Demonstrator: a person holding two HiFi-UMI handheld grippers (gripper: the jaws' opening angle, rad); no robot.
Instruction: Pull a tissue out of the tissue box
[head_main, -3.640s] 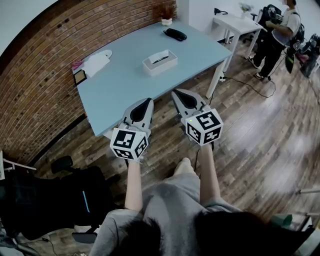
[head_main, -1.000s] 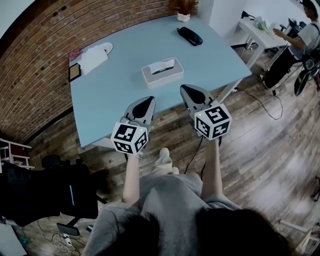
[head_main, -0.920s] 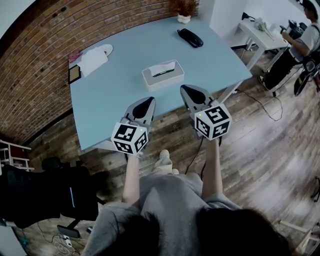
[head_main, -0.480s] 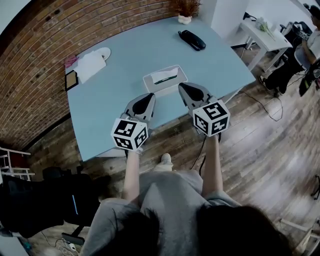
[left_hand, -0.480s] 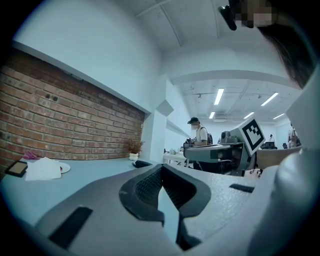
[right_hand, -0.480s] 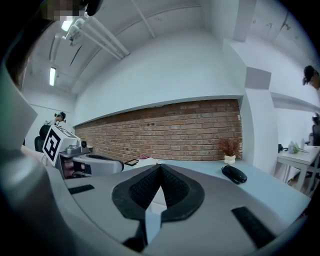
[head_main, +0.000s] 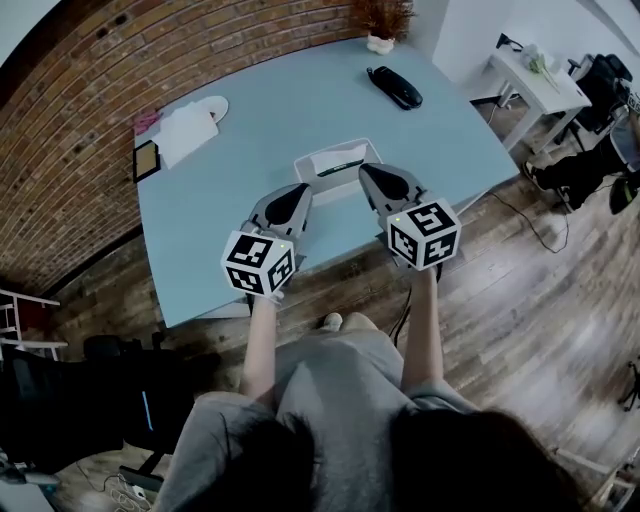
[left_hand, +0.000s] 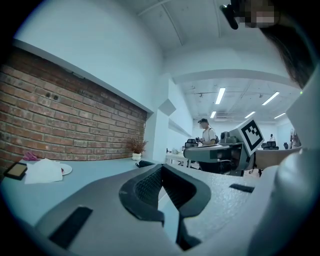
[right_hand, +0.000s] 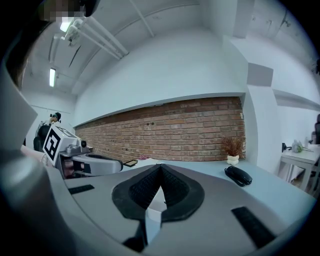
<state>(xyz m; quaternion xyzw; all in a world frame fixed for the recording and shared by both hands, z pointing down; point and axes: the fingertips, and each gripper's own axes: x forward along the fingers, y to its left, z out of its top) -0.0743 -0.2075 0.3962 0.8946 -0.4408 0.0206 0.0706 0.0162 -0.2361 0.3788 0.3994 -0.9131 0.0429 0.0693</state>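
A white tissue box (head_main: 336, 164) stands on the light blue table (head_main: 240, 130), with a white tissue (head_main: 334, 157) folded over its top slot. My left gripper (head_main: 298, 189) hovers over the table's near edge, just left of the box and short of it. My right gripper (head_main: 366, 168) is level with the box's right end, close beside it. Both point toward the brick wall, and neither touches the box. In the left gripper view the jaws of the left gripper (left_hand: 161, 167) meet at the tip with nothing between them. The right gripper (right_hand: 160, 168) looks the same in its own view.
A black case (head_main: 396, 87) and a small potted plant (head_main: 381, 21) stand at the table's far right. A white cloth (head_main: 188, 127) and a dark tablet (head_main: 147, 160) lie at the far left. A white desk (head_main: 535, 78) stands to the right, a black chair (head_main: 70, 395) at lower left.
The person has stepped closer to the table. Both grippers have moved forward from the floor side of the table edge to beside the tissue box, still shut.
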